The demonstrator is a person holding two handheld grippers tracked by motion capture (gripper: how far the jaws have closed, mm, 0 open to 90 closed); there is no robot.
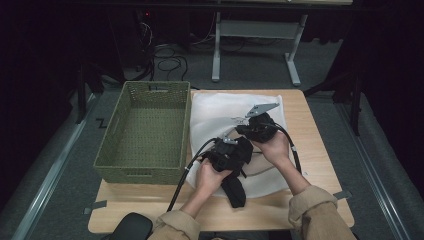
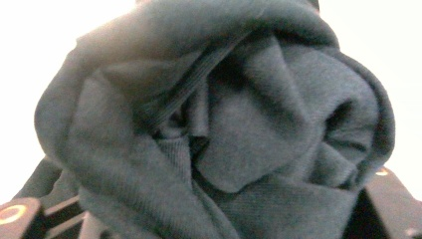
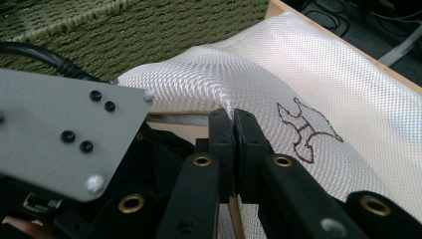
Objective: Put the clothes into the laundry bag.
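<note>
left claw (image 1: pixel 235 150): part-open around bunched knit cloth (image 2: pixel 219 129) (dark) | right claw (image 3: pixel 232 130): pinching white mesh bag (image 3: pixel 278 79)

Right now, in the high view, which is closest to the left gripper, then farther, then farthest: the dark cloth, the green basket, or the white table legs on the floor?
1. Dark cloth: right at the left gripper, hanging below it.
2. Green basket: beside it, to the left.
3. White table legs: far back on the floor.
</note>
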